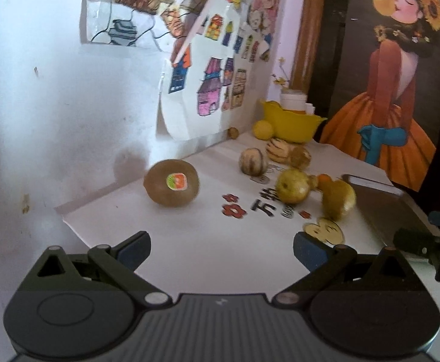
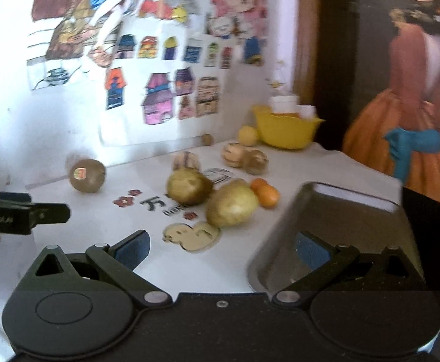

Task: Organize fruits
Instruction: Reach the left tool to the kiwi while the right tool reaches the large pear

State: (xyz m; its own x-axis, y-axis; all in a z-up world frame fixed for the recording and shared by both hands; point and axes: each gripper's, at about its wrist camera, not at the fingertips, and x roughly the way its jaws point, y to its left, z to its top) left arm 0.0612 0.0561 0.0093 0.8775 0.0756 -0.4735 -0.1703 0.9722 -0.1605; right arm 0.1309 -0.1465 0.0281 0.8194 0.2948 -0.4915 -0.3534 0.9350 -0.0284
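Left gripper (image 1: 221,249) agape before stickered kiwi (image 1: 171,184) — tray (image 1: 379,208) perhaps metal.

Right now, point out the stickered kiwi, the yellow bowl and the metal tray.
Stickered kiwi (image 1: 171,187): left wrist view, on its brown skin beside the sticker.
Yellow bowl (image 1: 290,123): left wrist view, on its outer front wall.
Metal tray (image 2: 352,223): right wrist view, on its bare floor.

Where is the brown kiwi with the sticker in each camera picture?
Left wrist view: the kiwi sits left of centre, just ahead of the open left gripper.
Right wrist view: the kiwi sits far left, near the wall.
Shared landmark: the yellow bowl at the back of the table.
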